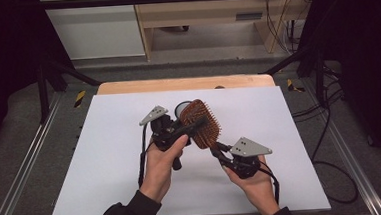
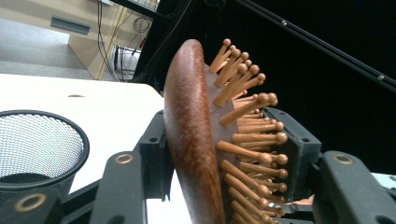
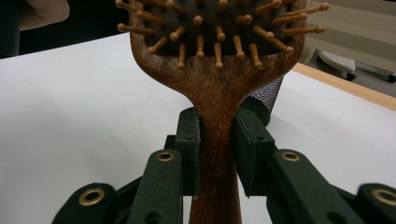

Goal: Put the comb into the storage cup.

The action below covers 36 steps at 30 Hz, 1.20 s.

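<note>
A white sheet (image 1: 106,157) is covering a wooden table (image 1: 184,84) at the centre of the high view, with dark framing on both sides and light cabinets running along the upper edge of the frame.

The wooden hairbrush (image 1: 202,122) is being held clear of the sheet, just above the centre of the high view, its head toward the upper left and its handle pointing to the lower right.

The right gripper (image 1: 220,151) is sitting at the lower right of centre in the high view, carried by the person's right hand (image 1: 253,181). In the right gripper view the hairbrush (image 3: 217,98) is rising up the middle of the frame, and the two black jaws are pinching its narrow handle from either side, pads pressing on the wood.

The left gripper (image 1: 192,125) is sitting just left of centre in the high view, carried by the left hand (image 1: 163,164). In the left gripper view the brush head (image 2: 201,154) is standing on edge between the jaws: one pad is lying against the smooth wooden back, the other against the tips of the bristles (image 2: 252,140). These jaws are clamping the head.

A black mesh cup (image 2: 37,144) is standing on the sheet at the lower left of the left gripper view. In the high view its rim (image 1: 182,108) is showing just behind the brush head, partly hidden by it.
</note>
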Motion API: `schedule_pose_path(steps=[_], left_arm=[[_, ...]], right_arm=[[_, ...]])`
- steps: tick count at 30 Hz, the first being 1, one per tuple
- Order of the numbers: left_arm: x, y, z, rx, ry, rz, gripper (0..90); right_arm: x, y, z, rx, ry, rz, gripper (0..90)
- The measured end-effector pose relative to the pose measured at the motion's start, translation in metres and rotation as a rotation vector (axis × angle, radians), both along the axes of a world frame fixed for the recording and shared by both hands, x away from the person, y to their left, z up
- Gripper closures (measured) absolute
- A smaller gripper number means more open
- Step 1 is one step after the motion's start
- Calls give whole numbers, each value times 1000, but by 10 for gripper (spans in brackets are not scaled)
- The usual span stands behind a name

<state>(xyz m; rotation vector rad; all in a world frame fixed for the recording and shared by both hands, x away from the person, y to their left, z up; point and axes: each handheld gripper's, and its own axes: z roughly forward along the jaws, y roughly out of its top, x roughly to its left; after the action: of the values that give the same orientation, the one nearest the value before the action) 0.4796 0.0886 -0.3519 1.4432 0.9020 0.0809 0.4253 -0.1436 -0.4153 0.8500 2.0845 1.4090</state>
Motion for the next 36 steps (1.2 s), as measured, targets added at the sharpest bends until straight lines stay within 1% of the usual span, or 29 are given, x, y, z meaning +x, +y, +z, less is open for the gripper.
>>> schedule_pose_path(steps=[1, 7, 10, 13, 14, 18, 20, 22, 24, 25, 27, 28, 29, 30, 33, 35, 36], left_arm=[[0, 0, 0, 8, 0, 0, 484], [0, -1, 0, -2, -4, -12, 506], [-1, -2, 1, -1, -15, -20, 510], [-1, -3, 1, 1, -13, -29, 515], [0, -3, 1, 0, -11, -30, 515], [0, -3, 2, -18, -5, -33, 517], [1, -2, 2, -11, -12, -32, 517], [3, -2, 3, 12, -29, -20, 518], [6, 1, 5, 2, -25, -13, 517], [8, 3, 6, -10, -20, -8, 517], [9, 6, 9, -16, -26, 8, 517], [10, 8, 11, -9, -34, 13, 516], [10, 10, 13, -12, -38, 18, 516], [10, 12, 15, -16, -40, 23, 516], [10, 16, 20, -15, -54, 32, 516], [10, 18, 24, -8, -66, 40, 515], [10, 19, 26, -3, -76, 43, 515]], right_arm=[[0, 0, -1, 1, 1, 1, 730], [2, 0, -3, 8, 9, 5, 729], [2, -1, -4, 9, 8, 5, 728], [3, -1, -4, 18, 15, 10, 728], [3, -1, -5, 22, 21, 11, 727], [3, -2, -5, 24, 16, 11, 724], [4, -2, -5, 41, 21, 17, 710], [5, -3, -6, 41, 32, 14, 607], [4, -6, -6, 35, 43, 9, 528], [3, -8, -6, 33, 38, 4, 490], [0, -14, -4, 30, 32, -3, 408], [-2, -17, -4, 33, 26, 0, 371], [-2, -21, -4, 37, 22, 2, 327], [-2, -24, -5, 42, 23, -2, 295], [0, -35, -9, 61, 11, -39, 207], [3, -42, -12, 79, 16, -45, 156], [4, -45, -13, 81, 22, -52, 146]])
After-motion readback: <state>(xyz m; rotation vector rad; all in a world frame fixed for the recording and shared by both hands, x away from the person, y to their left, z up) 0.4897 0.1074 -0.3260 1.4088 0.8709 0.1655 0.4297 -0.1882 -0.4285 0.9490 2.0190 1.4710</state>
